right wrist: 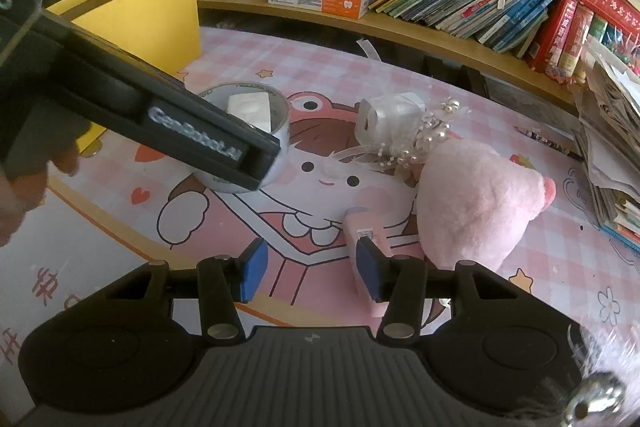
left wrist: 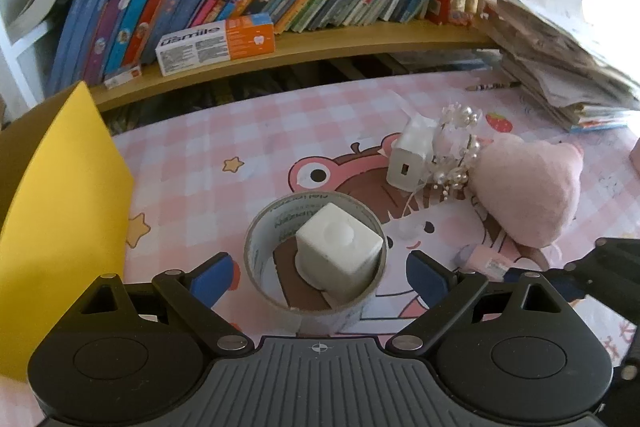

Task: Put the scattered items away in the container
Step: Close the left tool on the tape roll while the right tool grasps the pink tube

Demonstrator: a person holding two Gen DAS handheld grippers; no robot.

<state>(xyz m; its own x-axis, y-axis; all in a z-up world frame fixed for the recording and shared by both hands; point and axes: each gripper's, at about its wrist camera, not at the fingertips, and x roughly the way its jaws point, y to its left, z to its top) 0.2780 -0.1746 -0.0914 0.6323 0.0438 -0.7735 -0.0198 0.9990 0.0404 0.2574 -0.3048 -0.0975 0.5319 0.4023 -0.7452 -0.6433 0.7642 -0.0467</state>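
Yellow cardboard is what we take for the container (left wrist: 60, 195): a box standing at the left edge of the table, and we cannot see inside it. So we cannot tell what it already holds.

On the pink checked table cover (left wrist: 224, 139) several things lie outside the box. A tape roll (left wrist: 256, 239) lies flat with a white cube (left wrist: 340, 247) standing inside its ring. Farther right we see a small white charger (left wrist: 408, 159), a pearl hair ornament (left wrist: 456, 147) touching it, a pink plush toy (left wrist: 524, 187) and a small pink box (right wrist: 372, 231).

Our left gripper (left wrist: 316, 271) is spread wide on both sides of the tape roll and grips nothing. Our right gripper (right wrist: 312, 263) is also apart and empty, its right pad just beside the small pink box.

We judge that at least these six things remain to be tidied.
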